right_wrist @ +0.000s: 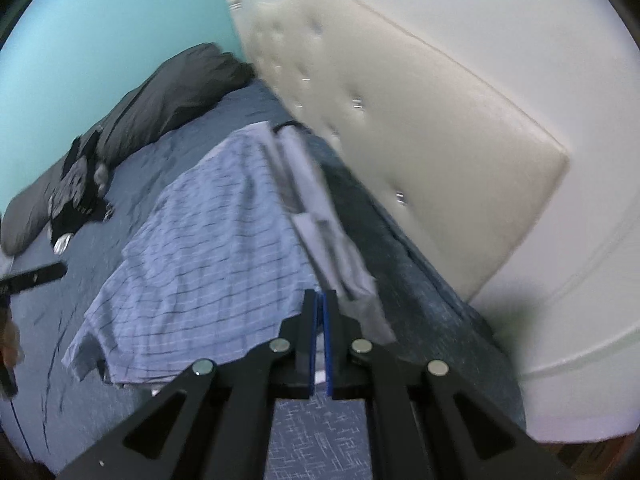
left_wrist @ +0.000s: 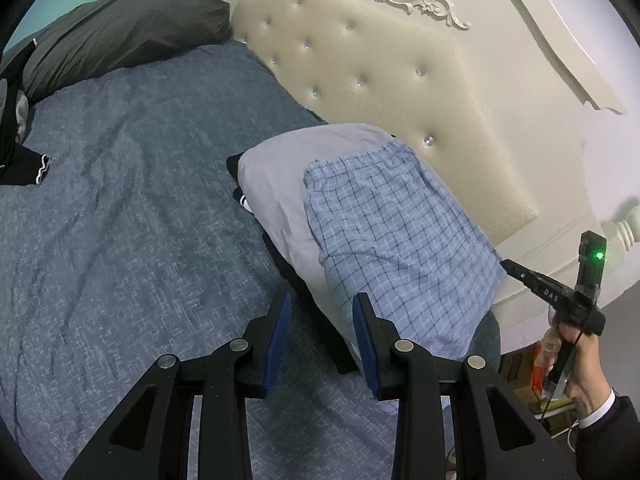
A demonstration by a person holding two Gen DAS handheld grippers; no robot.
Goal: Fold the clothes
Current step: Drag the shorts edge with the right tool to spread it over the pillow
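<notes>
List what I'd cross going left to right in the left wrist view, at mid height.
Black garment → blue-grey bedspread → grey folded cloth → blue plaid shorts → cream tufted headboard → right gripper.

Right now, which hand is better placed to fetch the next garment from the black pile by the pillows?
Left, probably. Its tongs are open and empty, facing the black pile. The right tongs are shut beside the plaid shorts.
</notes>
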